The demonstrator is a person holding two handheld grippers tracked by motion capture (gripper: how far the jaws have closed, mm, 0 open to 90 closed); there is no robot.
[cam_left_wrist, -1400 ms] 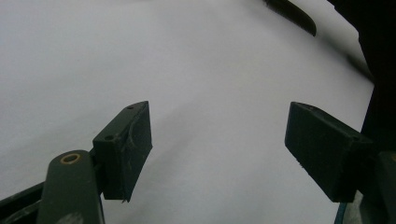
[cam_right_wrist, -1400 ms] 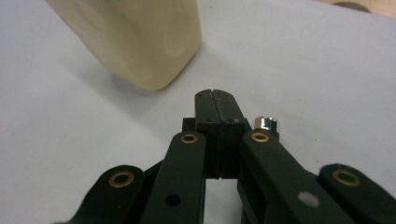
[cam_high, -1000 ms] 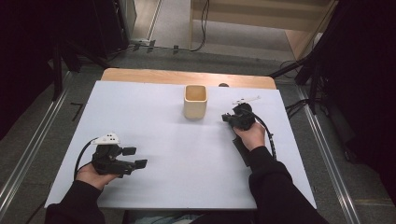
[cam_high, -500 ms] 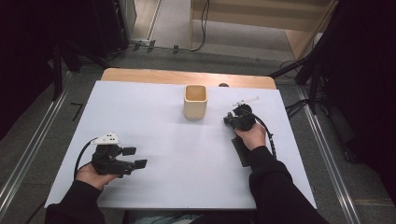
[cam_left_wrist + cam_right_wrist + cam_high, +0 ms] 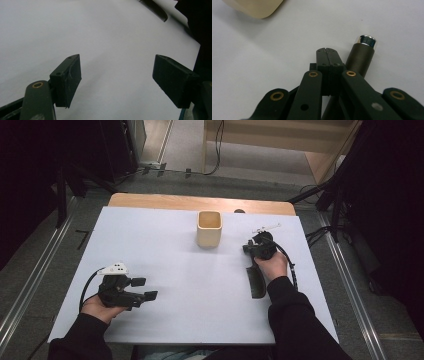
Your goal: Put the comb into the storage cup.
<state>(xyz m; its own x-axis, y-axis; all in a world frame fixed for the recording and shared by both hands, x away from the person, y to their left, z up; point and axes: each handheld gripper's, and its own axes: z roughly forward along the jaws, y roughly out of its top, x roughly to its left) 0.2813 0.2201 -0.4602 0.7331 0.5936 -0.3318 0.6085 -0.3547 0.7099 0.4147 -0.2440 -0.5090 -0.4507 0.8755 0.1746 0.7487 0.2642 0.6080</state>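
Note:
My right gripper rests on the white table to the right of a beige square cup, its jaws pressed together with nothing between them. In the right gripper view the shut gripper lies against a dark cylinder with a chrome cap, which runs under the right linkage. The cup's corner shows at the top left. My left gripper sits at the near left, open and holding nothing; its view has the gripper over bare table.
A black comb lies beside the right forearm, and the comb also shows far off in the left gripper view. A thin pale object lies behind the right gripper. A wooden strip edges the table's far side.

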